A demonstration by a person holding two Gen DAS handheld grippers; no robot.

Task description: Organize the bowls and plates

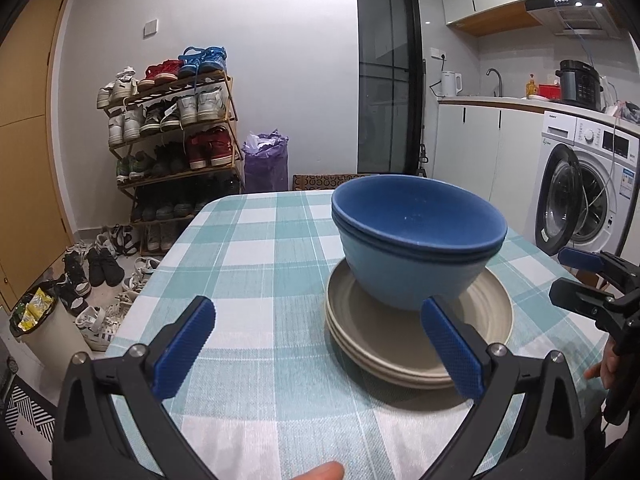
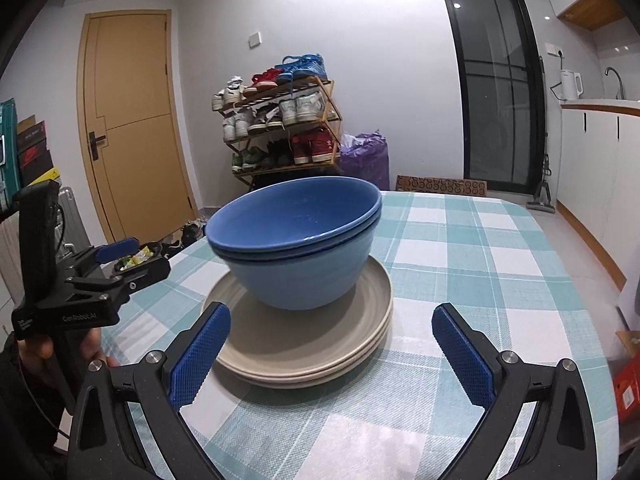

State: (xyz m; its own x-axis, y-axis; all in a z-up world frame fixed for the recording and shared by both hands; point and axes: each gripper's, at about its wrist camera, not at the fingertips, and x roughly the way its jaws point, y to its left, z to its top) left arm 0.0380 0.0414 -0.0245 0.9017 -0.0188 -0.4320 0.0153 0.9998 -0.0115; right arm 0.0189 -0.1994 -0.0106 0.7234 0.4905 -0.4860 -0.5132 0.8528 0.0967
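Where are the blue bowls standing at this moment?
The two nested blue bowls stand on the stack of beige plates on the checked tablecloth, right of centre in the left wrist view, ahead of both open grippers.

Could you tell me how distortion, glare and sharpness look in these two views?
Left wrist view: fisheye bends the door frame, range hood lights glare, bowls sharp. Right wrist view: black corner vignette, ceiling light reflects in the glass door, plates sharp.
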